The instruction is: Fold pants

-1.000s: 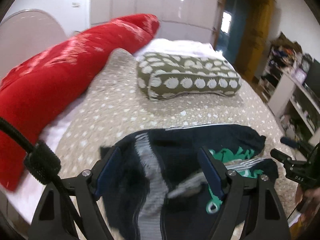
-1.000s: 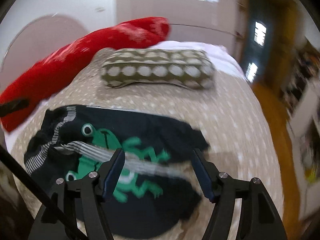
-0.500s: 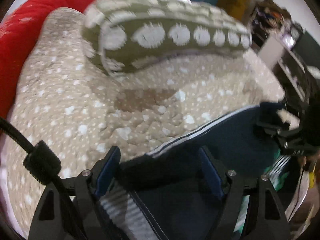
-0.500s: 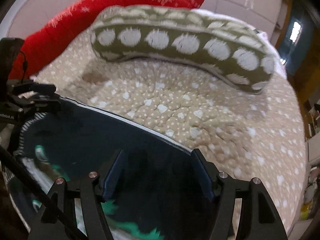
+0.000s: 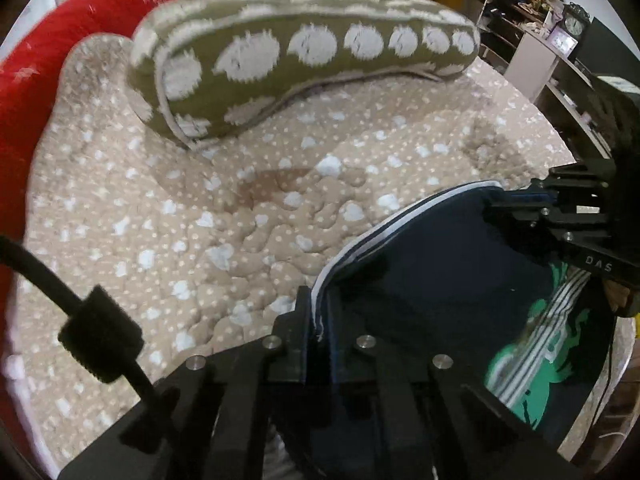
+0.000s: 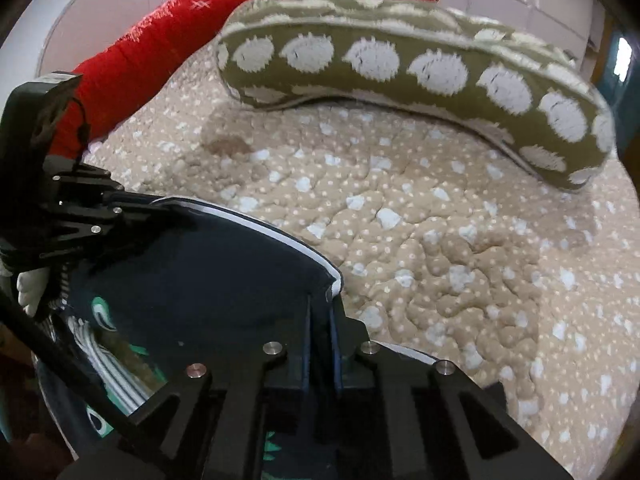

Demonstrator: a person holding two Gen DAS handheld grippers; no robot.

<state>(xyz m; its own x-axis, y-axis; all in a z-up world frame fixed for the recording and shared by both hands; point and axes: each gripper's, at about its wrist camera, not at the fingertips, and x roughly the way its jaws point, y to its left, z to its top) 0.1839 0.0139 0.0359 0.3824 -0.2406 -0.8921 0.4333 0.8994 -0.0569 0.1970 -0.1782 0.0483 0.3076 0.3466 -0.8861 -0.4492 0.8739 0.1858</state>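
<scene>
The dark navy pants (image 5: 432, 264) with white edge stripes and a green frog print lie on the tan bedspread, low in both views (image 6: 208, 272). My left gripper (image 5: 318, 320) is shut on one corner of the striped edge. My right gripper (image 6: 325, 312) is shut on the other corner. The edge is stretched between them, just above the bed. Each gripper shows in the other's view: the right one (image 5: 496, 204) at the right, the left one (image 6: 160, 210) at the left.
An olive pillow with white spots (image 5: 304, 64) lies across the bed beyond the pants, also in the right wrist view (image 6: 420, 76). A long red pillow (image 6: 208, 24) runs along the left. The tan dotted bedspread (image 5: 200, 216) lies between. Shelves (image 5: 560, 56) stand at the right.
Both grippers were open over the crumpled pants a second ago. They have since shut on the striped edge and carried it forward toward the olive pillow, spreading the cloth.
</scene>
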